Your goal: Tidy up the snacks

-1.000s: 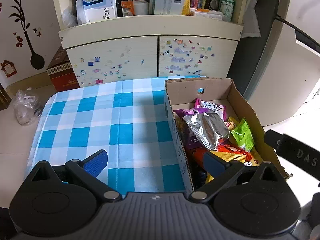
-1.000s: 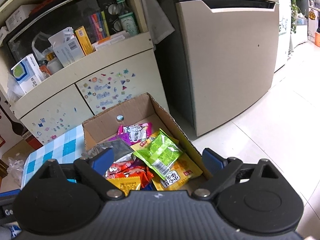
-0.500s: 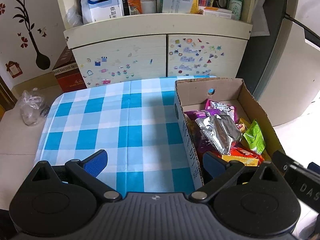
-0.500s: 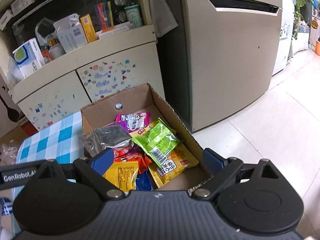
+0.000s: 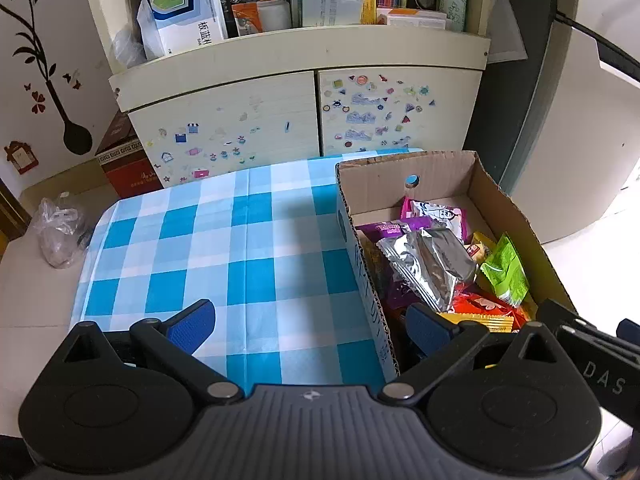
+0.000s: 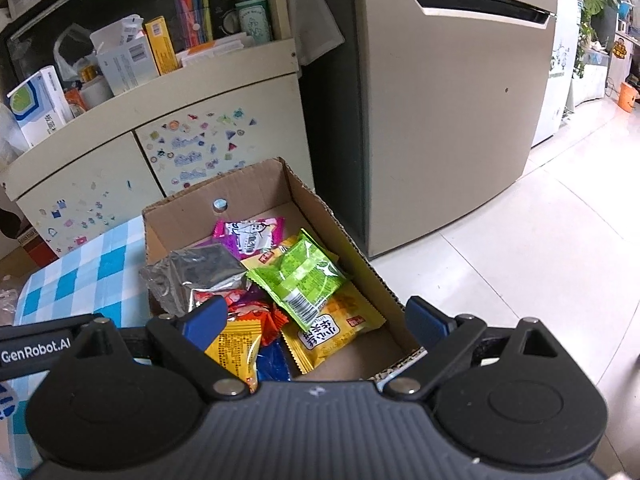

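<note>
Both grippers are held wide apart and empty: the left gripper (image 5: 310, 320) is poised above the near edge of the checked tablecloth (image 5: 224, 240), straddling the left wall of the cardboard box (image 5: 516, 216), and the right gripper (image 6: 316, 322) above the box's near end. Over the last second both views have been raised and drawn back a little, so more of the cupboard and box is taken in; no packet is seen to have been shifted. Every snack in view lies inside the box, none on the cloth, which fits a finished gathering as well as a box yet to be unpacked. One silver foil packet (image 6: 200, 276), one green packet (image 6: 304, 276), one pink-and-white packet (image 6: 250, 236), one purple packet (image 5: 394, 227), two yellow packets, one blue packet and some red ones, too overlapped to be counted, are made out.
</note>
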